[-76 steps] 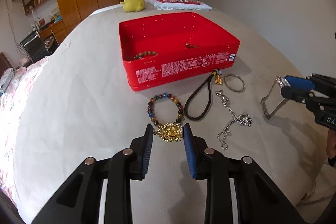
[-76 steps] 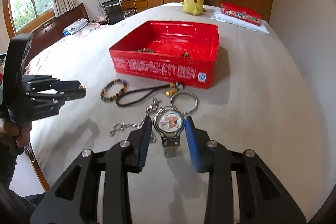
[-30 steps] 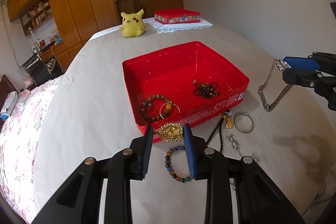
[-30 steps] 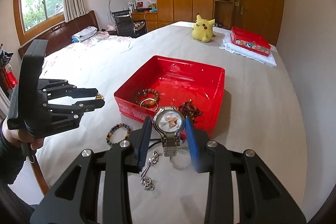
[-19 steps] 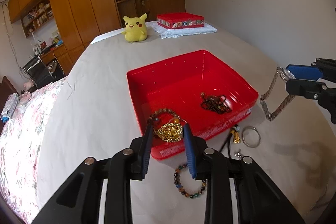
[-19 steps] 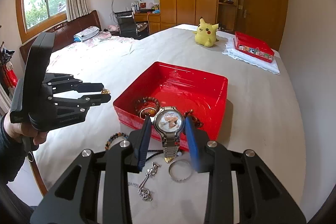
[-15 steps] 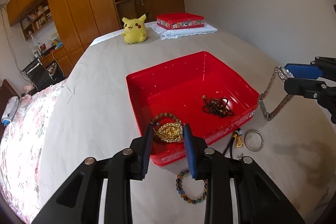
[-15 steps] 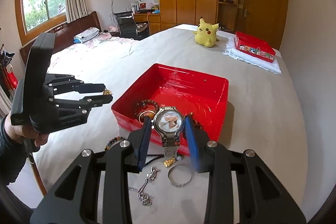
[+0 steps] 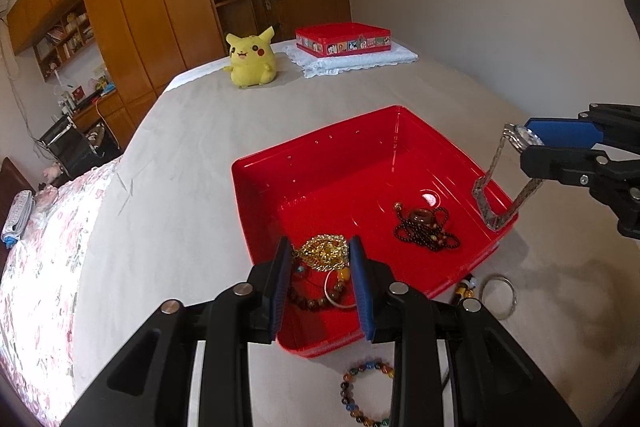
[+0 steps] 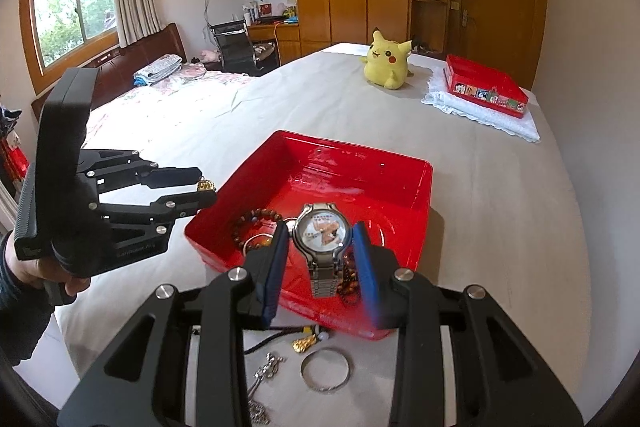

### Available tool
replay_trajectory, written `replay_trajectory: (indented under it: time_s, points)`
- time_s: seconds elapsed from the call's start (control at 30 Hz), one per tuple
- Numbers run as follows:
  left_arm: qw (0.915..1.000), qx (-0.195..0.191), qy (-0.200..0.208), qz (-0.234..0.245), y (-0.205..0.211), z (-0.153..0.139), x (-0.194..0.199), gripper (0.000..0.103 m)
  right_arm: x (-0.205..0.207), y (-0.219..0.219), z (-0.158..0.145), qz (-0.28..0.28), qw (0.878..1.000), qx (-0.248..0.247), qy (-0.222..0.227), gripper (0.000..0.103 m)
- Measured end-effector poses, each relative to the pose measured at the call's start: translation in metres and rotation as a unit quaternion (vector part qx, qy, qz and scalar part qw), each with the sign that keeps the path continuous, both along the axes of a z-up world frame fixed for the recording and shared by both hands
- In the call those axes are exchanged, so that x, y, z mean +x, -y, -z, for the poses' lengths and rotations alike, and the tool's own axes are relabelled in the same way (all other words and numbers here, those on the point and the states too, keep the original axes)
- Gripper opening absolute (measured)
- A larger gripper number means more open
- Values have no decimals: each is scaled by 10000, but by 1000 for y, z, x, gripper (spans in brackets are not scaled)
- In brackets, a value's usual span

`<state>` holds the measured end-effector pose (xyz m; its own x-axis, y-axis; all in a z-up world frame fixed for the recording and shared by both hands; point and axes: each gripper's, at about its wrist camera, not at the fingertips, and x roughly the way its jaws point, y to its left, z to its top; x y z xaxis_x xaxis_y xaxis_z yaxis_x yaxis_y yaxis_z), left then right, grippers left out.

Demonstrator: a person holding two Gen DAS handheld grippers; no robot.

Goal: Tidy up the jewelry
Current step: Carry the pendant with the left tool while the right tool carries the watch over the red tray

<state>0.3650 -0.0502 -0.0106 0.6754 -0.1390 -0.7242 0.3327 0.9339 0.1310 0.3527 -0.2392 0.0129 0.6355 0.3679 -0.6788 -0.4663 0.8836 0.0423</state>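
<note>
Glossy red plastic tray (image 9: 448, 155); shiny gold chain (image 9: 322, 251); polished steel watch (image 10: 323, 231); matt beige cloth sheet (image 9: 192, 155); plush toy (image 9: 250, 57); varnished wood wardrobe (image 9: 160, 7).

Inside the tray (image 9: 420, 131) lie a dark necklace (image 9: 426, 227) and beaded bracelet (image 10: 256, 223); before it, on the bed (image 9: 180, 155), a ring (image 10: 325, 369), chain (image 10: 266, 373) and multicoloured bracelet (image 9: 366, 393); behind it, a plush toy (image 9: 250, 57).

Gold pendant (image 9: 323, 251) and silver watch (image 10: 322, 231) held above red tray (image 9: 256, 195)
</note>
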Motion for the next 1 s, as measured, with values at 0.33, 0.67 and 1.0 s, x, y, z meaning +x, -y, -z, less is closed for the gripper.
replay_trajectory:
  time_s: [0.33,0.67,1.0]
  points:
    - [9998,56,-185,-7,1,21,28,29,37,5,27,101,9996,-11,-261,32]
    - [9993,75,-357,-18,1,40,50,29,66,5,57,158,9983,-51,-565,32]
    - [9986,78,-528,-10,5,56,65,29,84,-1,78,133,9968,-95,-789,32]
